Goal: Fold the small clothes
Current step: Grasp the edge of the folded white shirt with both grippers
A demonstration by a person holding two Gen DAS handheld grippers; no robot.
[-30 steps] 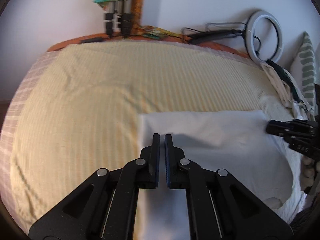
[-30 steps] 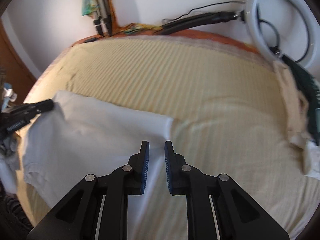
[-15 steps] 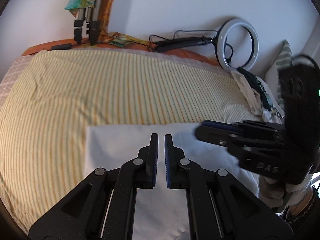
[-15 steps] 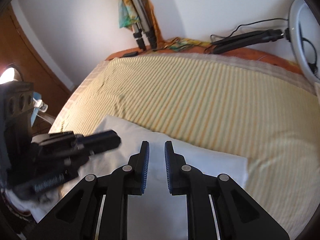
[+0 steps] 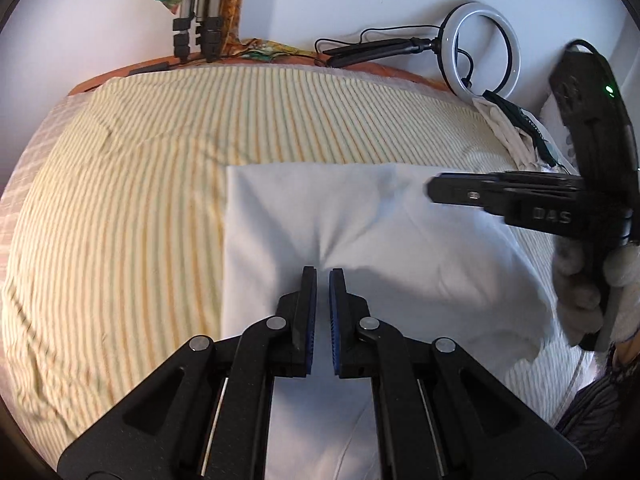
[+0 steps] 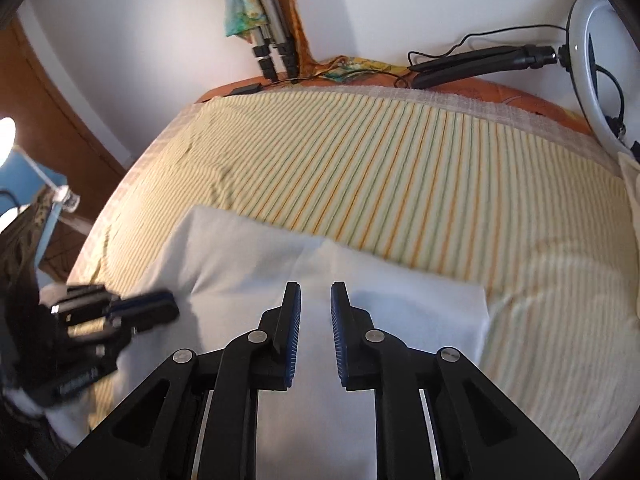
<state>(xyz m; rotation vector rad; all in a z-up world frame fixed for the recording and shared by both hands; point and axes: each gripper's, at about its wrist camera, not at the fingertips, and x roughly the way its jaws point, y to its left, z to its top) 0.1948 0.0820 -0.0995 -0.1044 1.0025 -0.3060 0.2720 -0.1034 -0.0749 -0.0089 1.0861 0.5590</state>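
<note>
A white garment lies folded flat on the striped yellow bedsheet, with a straight left edge and a straight far edge. It also shows in the right wrist view. My left gripper hovers over the garment's middle, jaws nearly closed with a narrow gap, holding nothing. My right gripper is over the garment too, jaws slightly apart and empty. The right gripper shows in the left wrist view over the garment's far right corner; the left gripper shows in the right wrist view at the garment's left edge.
A ring light on a black stand leans at the bed's far right. Tripod legs stand against the wall behind the bed. A pile of cloth lies at the right edge. A blue item sits left of the bed.
Both grippers have drawn back from each other across the garment. The right gripper's jaws have opened a little wider. The garment lies flat with both folded edges showing.
</note>
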